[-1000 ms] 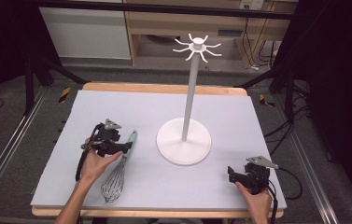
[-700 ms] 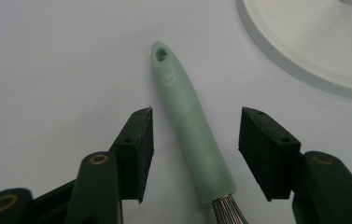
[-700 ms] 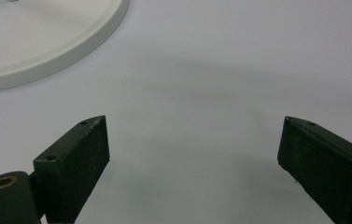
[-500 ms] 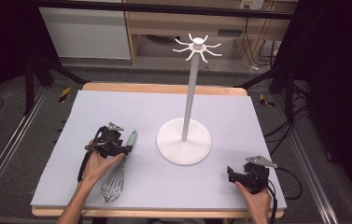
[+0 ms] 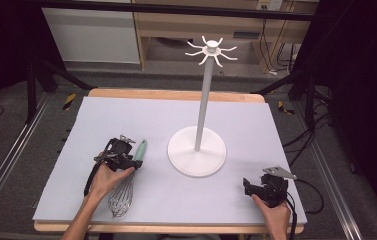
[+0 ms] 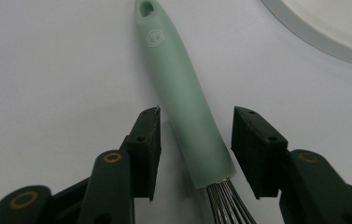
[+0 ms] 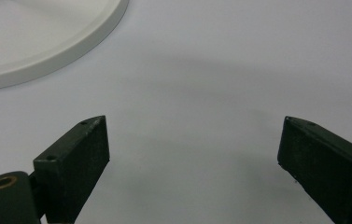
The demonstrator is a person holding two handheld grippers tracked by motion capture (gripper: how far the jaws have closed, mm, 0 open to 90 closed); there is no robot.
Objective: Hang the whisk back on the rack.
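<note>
I am watching the left gripper point(image 6: 194, 154) sitting low over the whisk point(image 6: 183, 102), its jaws standing apart on either side of the mint-green handle just above where the wires begin; there is a gap on each side, so I am reading them as straddling the handle and not gripping it. The wire head is running out of the bottom of the left gripper view, so I am seeing only its first strands there. From the high view the whisk point(image 5: 127, 182) is lying flat on the pale grey mat point(image 5: 141, 115), just left of the white utensil stand point(image 5: 197, 150), handle pointing away from me, and my left hand point(image 5: 107, 177) and the left gripper point(image 5: 117, 154) are covering the joint between handle and wires. The right gripper point(image 7: 192, 161) is resting near the mat's front edge, right of the stand, its jaws spread wide with bare mat between them. A curved slice of the stand's round base point(image 7: 47, 37) is cut off at that view's top left corner.
</note>
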